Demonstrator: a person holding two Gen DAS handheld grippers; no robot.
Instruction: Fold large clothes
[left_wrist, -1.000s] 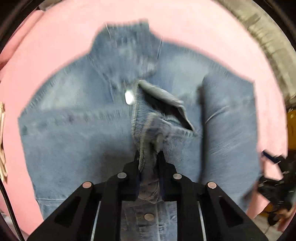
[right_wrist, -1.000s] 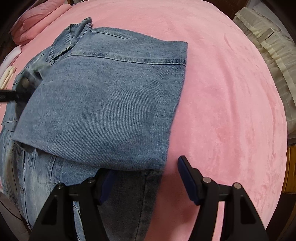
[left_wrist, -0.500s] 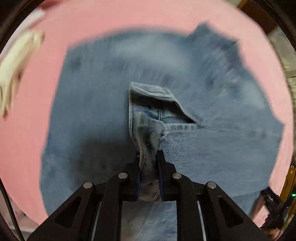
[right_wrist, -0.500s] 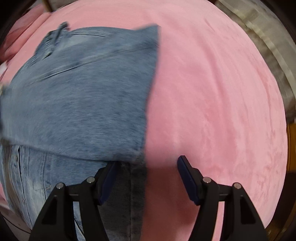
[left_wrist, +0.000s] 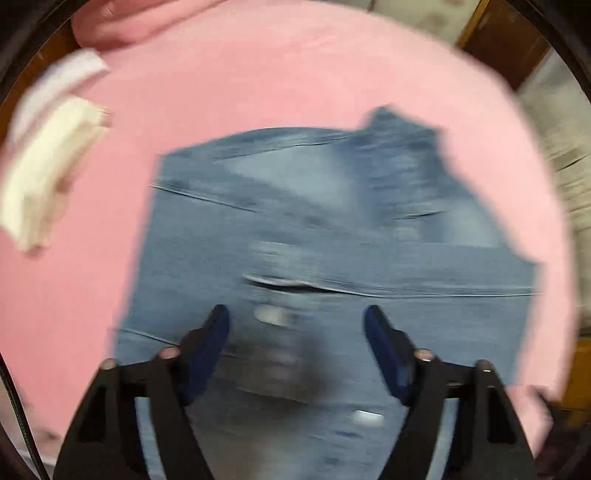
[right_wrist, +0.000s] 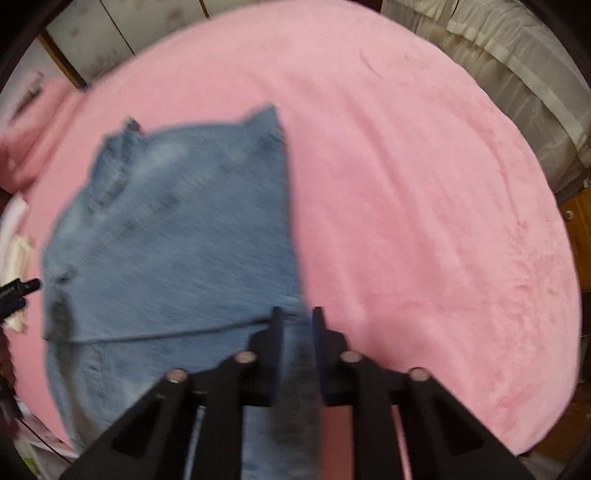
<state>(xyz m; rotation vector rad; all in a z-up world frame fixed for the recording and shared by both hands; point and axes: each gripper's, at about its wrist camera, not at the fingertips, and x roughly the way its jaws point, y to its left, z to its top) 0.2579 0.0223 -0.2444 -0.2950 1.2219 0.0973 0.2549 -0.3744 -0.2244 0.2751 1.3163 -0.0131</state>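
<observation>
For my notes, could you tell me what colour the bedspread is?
Pink; the bedspread shows best in the right wrist view.

Bed, pink blanket (right_wrist: 424, 206).
Pale ruffled bedding (right_wrist: 517, 66) at its far edge; wood furniture (left_wrist: 506, 40) and pale cabinet doors (right_wrist: 110, 40) behind.

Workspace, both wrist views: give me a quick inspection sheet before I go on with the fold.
Surface: pink bed cover, soft, lightly creased.
Job's things: denim jacket, partly folded, lying flat.
Clutter: cream folded cloth at the bed's edge.
Grippers: left gripper has just opened, nothing between its pads; right gripper has just closed on the jacket's edge.
Cables: thin dark cable at the left view's edge.
Surroundings: wooden furniture, pale bedding.
</observation>
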